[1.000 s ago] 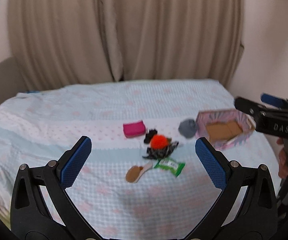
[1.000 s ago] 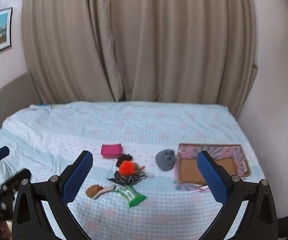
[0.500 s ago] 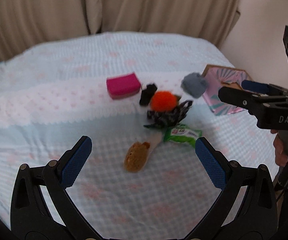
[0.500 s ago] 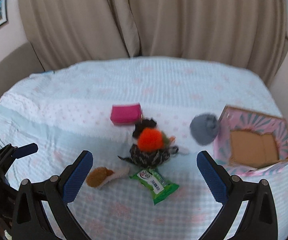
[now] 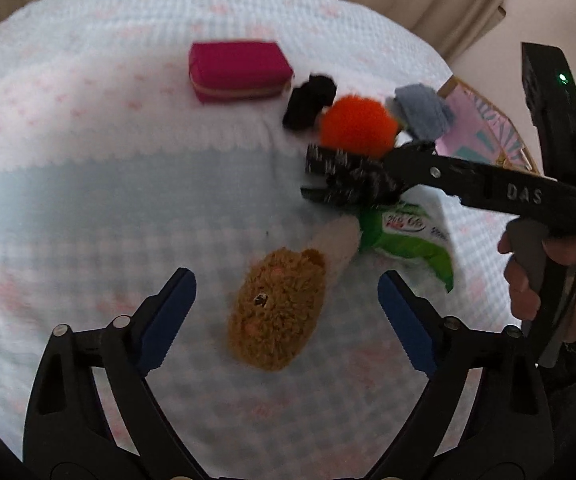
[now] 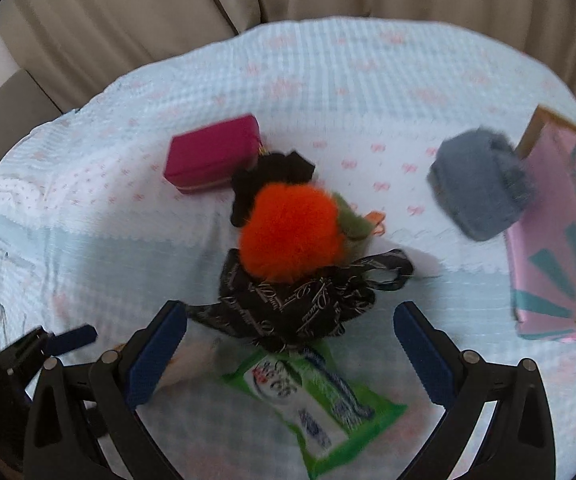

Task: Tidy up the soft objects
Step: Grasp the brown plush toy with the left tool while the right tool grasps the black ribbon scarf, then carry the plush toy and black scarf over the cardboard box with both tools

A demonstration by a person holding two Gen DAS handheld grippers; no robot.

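A brown plush toy (image 5: pixel 277 312) with a cream tail end lies on the pale blue bedspread (image 5: pixel 87 208). My left gripper (image 5: pixel 284 276) straddles it; its jaws are closing and the pads stand clear of the plush on both sides. My right gripper (image 6: pixel 290 308) hangs open just over a black patterned cloth (image 6: pixel 296 304), under an orange pompom (image 6: pixel 292 232). A green packet (image 6: pixel 312 392) lies in front of the cloth. A pink pouch (image 6: pixel 213 154), a black fuzzy item (image 6: pixel 271 176) and a grey fluffy item (image 6: pixel 480 188) lie behind.
A pink patterned cardboard box (image 6: pixel 556 240) sits open at the bed's right edge. Beige curtains (image 6: pixel 127 12) hang behind the bed. A hand (image 5: pixel 528 280) holds the right gripper's handle close to my left one.
Both grippers have dropped and tilted down toward the bed, so the objects loom larger. The left jaws have narrowed around the brown plush; the right now hovers over the black cloth.
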